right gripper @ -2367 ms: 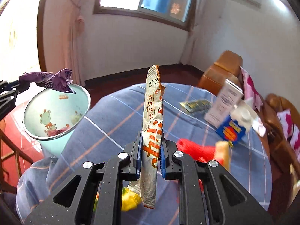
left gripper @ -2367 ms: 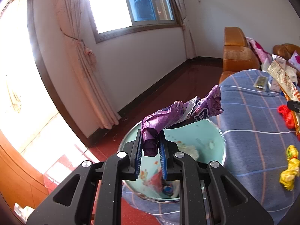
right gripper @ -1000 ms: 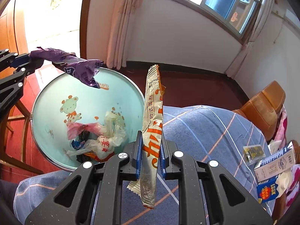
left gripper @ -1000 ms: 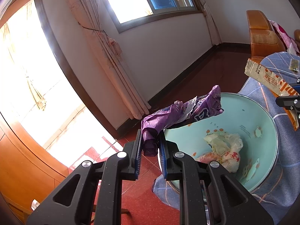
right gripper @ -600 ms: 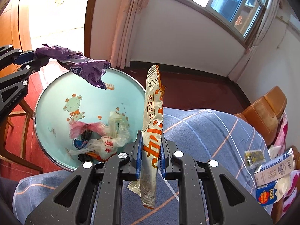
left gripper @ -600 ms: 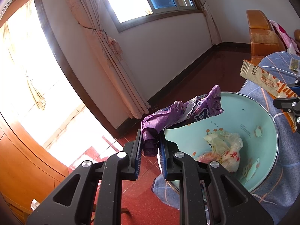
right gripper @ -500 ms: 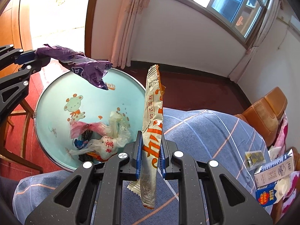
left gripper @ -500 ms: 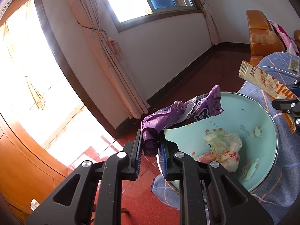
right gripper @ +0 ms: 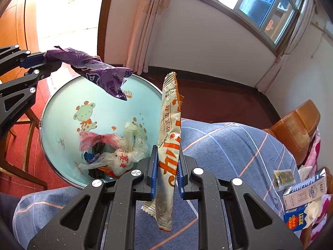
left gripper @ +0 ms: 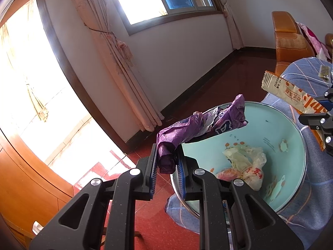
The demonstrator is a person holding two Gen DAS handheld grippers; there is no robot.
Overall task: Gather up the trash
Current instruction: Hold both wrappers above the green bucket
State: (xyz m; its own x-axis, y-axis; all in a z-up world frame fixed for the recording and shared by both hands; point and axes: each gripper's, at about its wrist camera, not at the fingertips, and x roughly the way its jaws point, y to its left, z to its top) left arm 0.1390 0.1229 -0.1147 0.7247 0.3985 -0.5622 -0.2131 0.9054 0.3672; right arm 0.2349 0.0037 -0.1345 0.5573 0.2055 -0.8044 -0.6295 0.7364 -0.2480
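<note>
Here, left tool (left gripper: 166,164) clamped on one end of a crumpled purple foil wrapper (left gripper: 199,127). Right tool (right gripper: 167,170) clamped on a long cream-and-orange snack wrapper (right gripper: 169,137), gripped near its lower third, long axis running up and away from the pads, short tail hanging below.

Purple foil wrapper: long axis pointing forward from the left tool, free end reaching over the near rim of a round pale-blue waste bin with cartoon prints (right gripper: 62,108). Seen from the right wrist, free end (right gripper: 112,79) hanging above the bin mouth, clear of the bin wall. Gripped end apparently outside the rim, above red floor tiles (left gripper: 145,218).

Snack wrapper: positioned beside the bin on the table side, upper end level with the far rim in the right wrist view; lower tail over the blue checked tablecloth on the table (right gripper: 229,145). Not clearly above the opening.

Bin contents: crumpled translucent plastic bags with red print (right gripper: 124,156) and a pink scrap (right gripper: 91,139) at the bottom.

Deciding relation: left tool nearer to release position, load partly over the mouth; small advance forward judged necessary before opening, to keep the gripped end from dropping outside. Right tool judged to need a sideways shift toward the bin first.

Remaining on the table: small cartons (right gripper: 301,200) and a dark sachet (right gripper: 284,177), well apart from both tools.
</note>
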